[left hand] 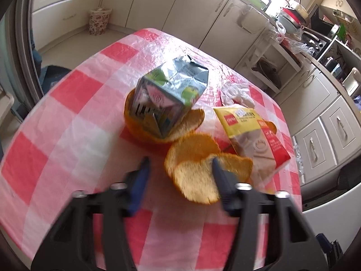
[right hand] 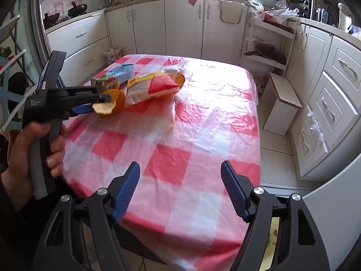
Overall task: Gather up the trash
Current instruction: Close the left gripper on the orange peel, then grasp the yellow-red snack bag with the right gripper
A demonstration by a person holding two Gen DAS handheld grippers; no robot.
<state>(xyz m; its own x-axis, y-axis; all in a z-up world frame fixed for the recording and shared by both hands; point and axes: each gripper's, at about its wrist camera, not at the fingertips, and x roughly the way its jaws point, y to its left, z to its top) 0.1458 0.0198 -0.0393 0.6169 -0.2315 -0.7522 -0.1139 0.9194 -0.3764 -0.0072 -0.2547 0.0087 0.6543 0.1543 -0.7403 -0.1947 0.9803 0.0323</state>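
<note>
Orange peel [left hand: 198,180] is straddled by the left gripper [left hand: 180,161], one blue pad behind it, one in front; contact cannot be confirmed. Beyond lie a crushed carton [left hand: 169,90] and a yellow wrapper [left hand: 250,135]. The right gripper [right hand: 180,169] is held wide apart, empty, above the checked tablecloth [right hand: 203,124].

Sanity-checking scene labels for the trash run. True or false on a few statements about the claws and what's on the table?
1. Right claw is open, with nothing between its fingers. True.
2. The carton rests on the far peel. True.
3. The tablecloth is blue-checked. False: red and white checks.
4. The yellow packet lies on the floor. False: it is on the table, beside the peels.
5. Left claw is at the carton. False: it is at the near peel.
</note>
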